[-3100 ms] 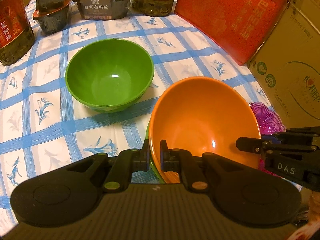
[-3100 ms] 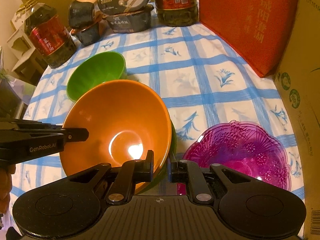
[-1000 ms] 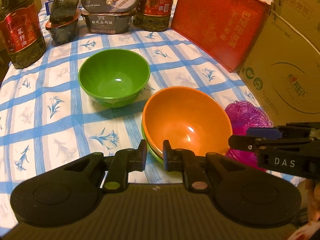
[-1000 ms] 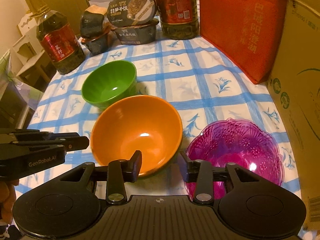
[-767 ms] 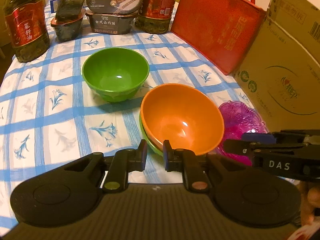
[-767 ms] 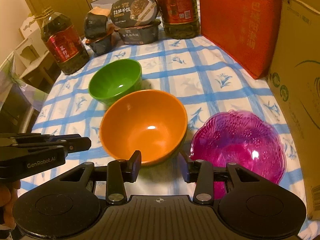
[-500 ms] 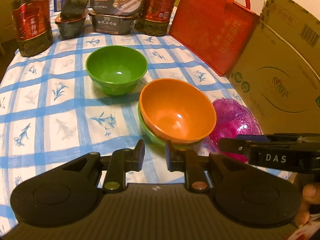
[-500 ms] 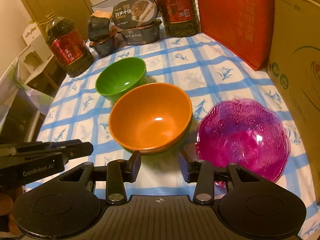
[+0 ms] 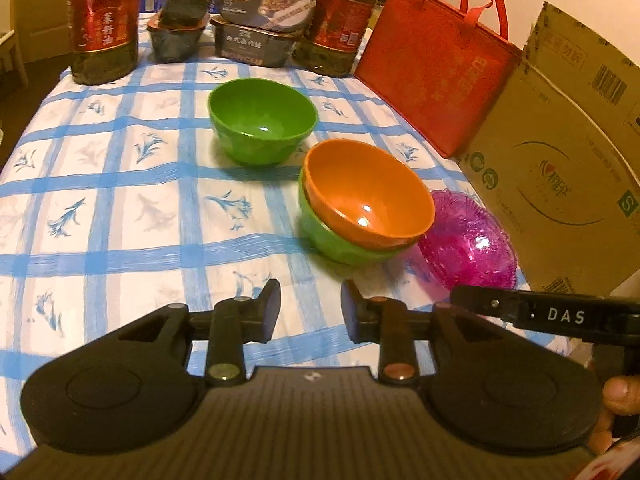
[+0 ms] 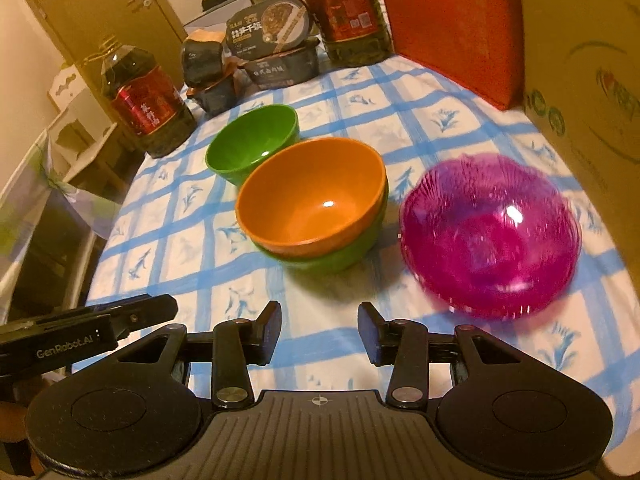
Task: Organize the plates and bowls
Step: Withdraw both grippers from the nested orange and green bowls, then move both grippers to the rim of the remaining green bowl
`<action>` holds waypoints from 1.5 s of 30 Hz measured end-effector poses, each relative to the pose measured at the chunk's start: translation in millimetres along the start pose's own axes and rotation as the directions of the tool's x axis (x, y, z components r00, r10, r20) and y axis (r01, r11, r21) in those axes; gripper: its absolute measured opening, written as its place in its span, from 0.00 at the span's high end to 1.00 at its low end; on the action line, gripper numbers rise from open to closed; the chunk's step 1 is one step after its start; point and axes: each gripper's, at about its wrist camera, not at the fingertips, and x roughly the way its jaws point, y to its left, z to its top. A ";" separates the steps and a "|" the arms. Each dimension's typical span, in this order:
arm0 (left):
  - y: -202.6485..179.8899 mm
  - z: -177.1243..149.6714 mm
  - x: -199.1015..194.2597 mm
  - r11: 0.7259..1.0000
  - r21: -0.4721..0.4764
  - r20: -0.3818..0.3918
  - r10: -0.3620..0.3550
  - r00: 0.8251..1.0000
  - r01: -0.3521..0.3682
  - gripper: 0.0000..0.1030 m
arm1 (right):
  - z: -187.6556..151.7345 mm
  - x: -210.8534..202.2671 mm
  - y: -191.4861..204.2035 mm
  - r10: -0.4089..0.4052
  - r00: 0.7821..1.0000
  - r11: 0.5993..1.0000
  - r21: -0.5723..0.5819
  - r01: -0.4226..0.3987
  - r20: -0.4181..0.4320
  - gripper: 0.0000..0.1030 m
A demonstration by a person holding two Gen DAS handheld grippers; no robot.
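An orange bowl sits nested in a green bowl on the checked tablecloth; both also show in the right wrist view, orange bowl in green bowl. A second green bowl stands alone behind them, and shows in the right wrist view. A purple glass bowl stands to the right of the stack. My left gripper is open and empty, back from the stack. My right gripper is open and empty, also short of the bowls.
Two oil bottles, stacked food boxes and a dark pot line the table's far edge. A red bag and a cardboard box stand along the right side. The tablecloth lies bare on the left.
Both grippers have let go of the orange bowl, opened and drawn back and up from the stack. The orange bowl now rests level in the green bowl.
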 end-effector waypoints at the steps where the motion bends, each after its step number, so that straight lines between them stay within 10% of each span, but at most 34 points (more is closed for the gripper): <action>1: 1.5 -2.4 -1.7 1.000 -0.005 0.002 0.004 1.000 -0.004 0.72 | -3.8 -0.6 -0.7 0.001 1.000 1.000 0.012 -0.001 -0.002 0.58; 23: 33.1 -24.0 -8.3 0.996 -0.081 -0.008 0.042 0.999 -0.043 0.65 | -26.7 7.1 16.3 -0.051 0.997 0.997 -0.055 0.048 -0.050 0.57; 45: 59.2 51.5 21.9 0.997 -0.061 0.001 0.047 0.999 -0.047 0.61 | 70.7 22.9 48.6 -0.029 0.999 0.970 -0.241 0.025 -0.016 0.55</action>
